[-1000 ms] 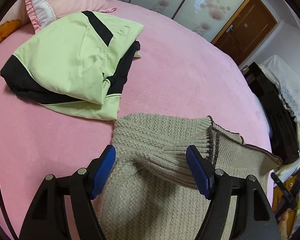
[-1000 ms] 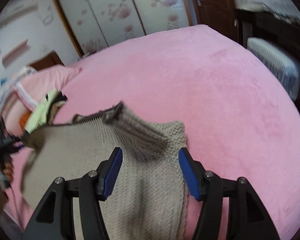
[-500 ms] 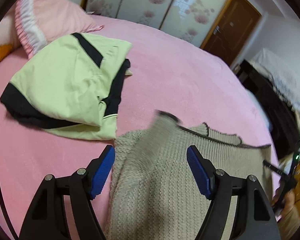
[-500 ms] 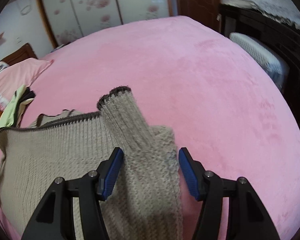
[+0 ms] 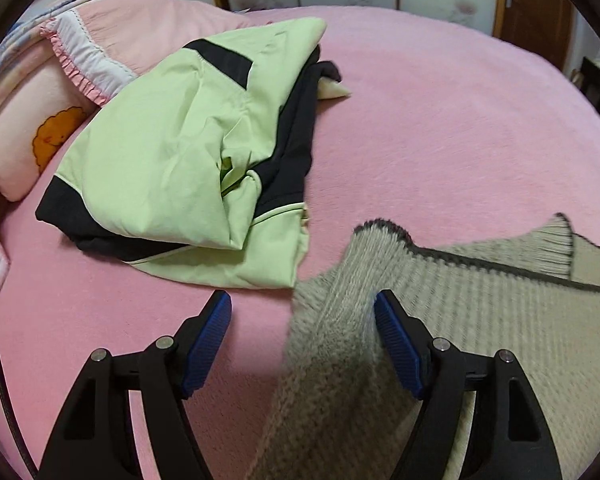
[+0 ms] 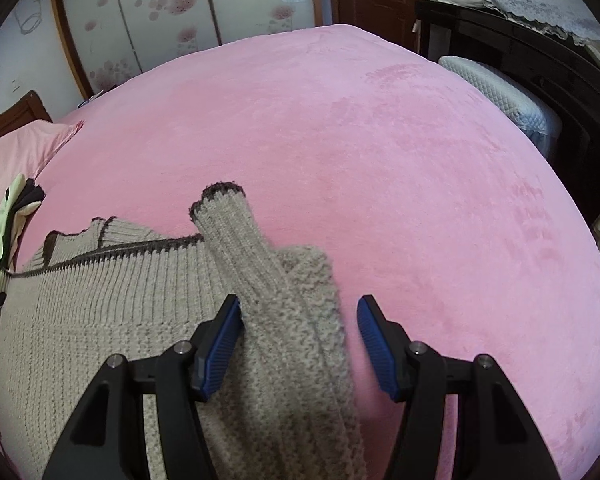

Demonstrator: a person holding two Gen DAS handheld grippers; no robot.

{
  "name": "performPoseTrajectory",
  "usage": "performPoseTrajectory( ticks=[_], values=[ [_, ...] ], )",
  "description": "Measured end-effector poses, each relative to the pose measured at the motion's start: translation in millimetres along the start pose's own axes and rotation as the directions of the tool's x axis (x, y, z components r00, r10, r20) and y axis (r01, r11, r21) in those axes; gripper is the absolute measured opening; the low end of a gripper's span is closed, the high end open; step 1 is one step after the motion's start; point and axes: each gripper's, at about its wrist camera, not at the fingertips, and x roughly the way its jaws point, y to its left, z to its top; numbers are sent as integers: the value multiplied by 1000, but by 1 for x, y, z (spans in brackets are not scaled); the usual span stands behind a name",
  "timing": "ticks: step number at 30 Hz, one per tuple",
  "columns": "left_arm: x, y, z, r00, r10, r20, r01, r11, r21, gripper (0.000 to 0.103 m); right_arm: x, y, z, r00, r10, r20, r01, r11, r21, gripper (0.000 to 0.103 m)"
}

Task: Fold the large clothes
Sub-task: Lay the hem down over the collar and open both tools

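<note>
Pink plush covers the bed [image 6: 380,128] under both our hands, and the task's thing, a beige knit sweater [image 6: 112,304], lies spread flat on it right below us. Nearest our right gripper [image 6: 298,330], one sleeve [image 6: 240,248] runs up between the jaws, which stand apart: the left pad touches or nearly touches the knit while the right pad is clear over the blanket, so we judge nothing is clamped. At our left gripper [image 5: 302,336] the other sleeve [image 5: 340,312] lies between jaws that are likewise apart, close against the right pad and well clear of the left one; it is blurred, so its exact lie is hard to read. Beyond both grippers the dark-edged cuffs [image 6: 220,196] point away from us, past the ribbed hem. To do this step well, we would likely lay each sleeve straight across the body, keep the edges parallel, and smooth the thick knit before the next fold, since bulky ribbing tends to bunch. Farther ahead of the left gripper sits a folded green and black garment [image 5: 188,152], then a pink pillow [image 5: 140,32]; we should keep the sweater from dragging into that pile. Farthest off stand flowered wardrobe doors [image 6: 172,12].
</note>
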Motion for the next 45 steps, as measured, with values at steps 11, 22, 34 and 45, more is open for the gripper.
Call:
performPoseTrajectory(
  ticks=[11, 22, 34, 45],
  values=[
    [3, -2, 12, 999, 37, -4, -37, 999, -22, 75, 4, -13, 18, 1000, 4, 1, -4, 998, 70, 61],
    [15, 0, 27, 997, 72, -3, -72, 996, -46, 78, 27, -23, 39, 999, -36, -23, 39, 990, 133, 61],
    [-25, 27, 38, 999, 16, 37, -12, 996, -88, 78, -16, -13, 42, 996, -88, 30, 85, 993, 83, 61],
    [-113, 61, 54, 990, 66, 126, -59, 997, -56, 78, -94, -17, 60, 980, -169, 103, 160, 983, 87, 60]
  ],
)
